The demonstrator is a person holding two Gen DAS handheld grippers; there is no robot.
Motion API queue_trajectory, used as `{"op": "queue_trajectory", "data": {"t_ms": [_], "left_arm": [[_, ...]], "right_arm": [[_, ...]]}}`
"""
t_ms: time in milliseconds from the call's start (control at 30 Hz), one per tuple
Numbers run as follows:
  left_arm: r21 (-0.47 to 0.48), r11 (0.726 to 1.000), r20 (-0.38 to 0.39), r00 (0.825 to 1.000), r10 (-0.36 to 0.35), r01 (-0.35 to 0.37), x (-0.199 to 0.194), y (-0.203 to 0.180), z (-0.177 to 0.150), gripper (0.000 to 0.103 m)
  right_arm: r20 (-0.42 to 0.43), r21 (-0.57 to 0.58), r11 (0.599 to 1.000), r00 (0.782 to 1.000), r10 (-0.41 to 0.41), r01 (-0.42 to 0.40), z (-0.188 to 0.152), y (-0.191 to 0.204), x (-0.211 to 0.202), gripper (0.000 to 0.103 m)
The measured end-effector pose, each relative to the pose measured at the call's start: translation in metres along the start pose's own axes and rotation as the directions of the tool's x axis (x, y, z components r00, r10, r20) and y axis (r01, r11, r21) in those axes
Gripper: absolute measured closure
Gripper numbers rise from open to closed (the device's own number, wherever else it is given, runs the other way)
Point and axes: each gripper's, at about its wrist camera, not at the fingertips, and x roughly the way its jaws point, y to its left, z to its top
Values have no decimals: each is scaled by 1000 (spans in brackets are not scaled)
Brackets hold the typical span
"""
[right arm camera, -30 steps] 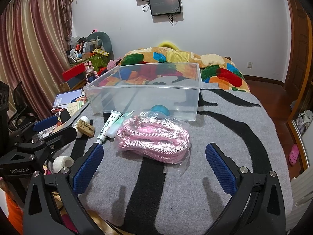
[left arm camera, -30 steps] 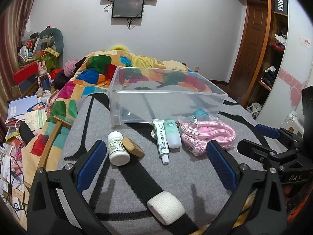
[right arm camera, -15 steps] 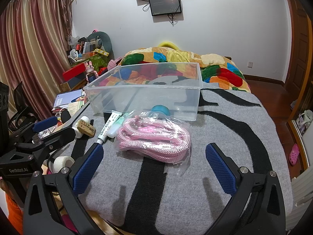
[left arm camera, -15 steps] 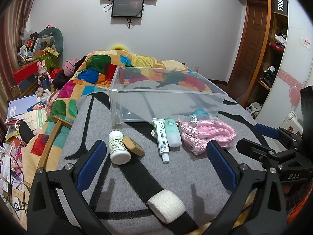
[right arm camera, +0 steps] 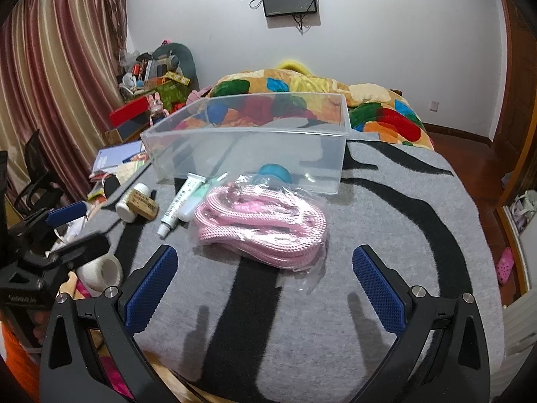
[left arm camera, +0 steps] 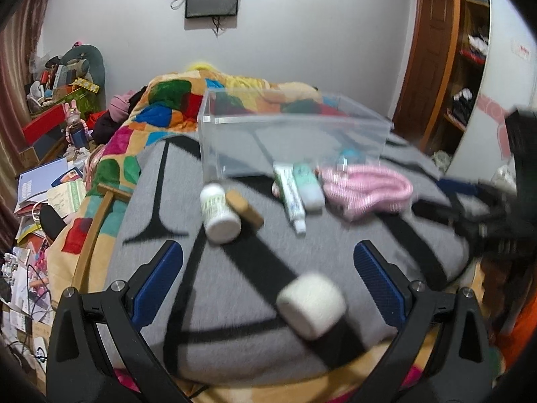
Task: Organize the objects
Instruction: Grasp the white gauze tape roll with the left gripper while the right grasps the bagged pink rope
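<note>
An empty clear plastic bin [left arm camera: 288, 141] [right arm camera: 248, 141] stands on a grey and black striped blanket [right arm camera: 386, 221]. In front of it lie a white pill bottle [left arm camera: 218, 213] [right arm camera: 129, 203], a tan block [left arm camera: 243, 208] [right arm camera: 144, 201], a white tube [left arm camera: 290, 198] [right arm camera: 178, 205], a pale green bottle [left arm camera: 307, 184], a bagged pink rope [left arm camera: 365, 191] [right arm camera: 261, 225] and a blue ball [right arm camera: 273, 173]. A white tape roll [left arm camera: 312, 304] [right arm camera: 100, 270] lies nearest. My left gripper [left arm camera: 268, 268] is open, just behind the roll. My right gripper [right arm camera: 263, 285] is open, near the rope.
A colourful quilt [right arm camera: 335, 100] covers the bed behind the bin. Clutter, books and boxes [left arm camera: 50, 168] lie on the floor at left. A wooden door and shelves [left arm camera: 446, 50] stand at right. The blanket's front edge drops off close to both grippers.
My left gripper has moved forward and lower toward the tape roll; its view is blurred by motion. My right gripper has barely moved. Both stay open.
</note>
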Motion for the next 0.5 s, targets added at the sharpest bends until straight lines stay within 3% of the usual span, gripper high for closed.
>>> {"op": "queue_trajectory", "data": {"t_ms": [167, 300, 500], "left_arm": [[30, 1000, -53, 999, -7, 9, 7, -7, -18, 0], [45, 999, -49, 999, -11, 13, 12, -13, -22, 1], [69, 997, -51, 998, -29, 32, 15, -15, -25, 33]], "right_arm": [[-28, -33, 999, 1000, -10, 9, 6, -6, 10, 0], [-51, -106, 994, 999, -19, 13, 16, -2, 25, 0], [-117, -196, 980, 993, 17, -39, 31, 1, 52, 0]]}}
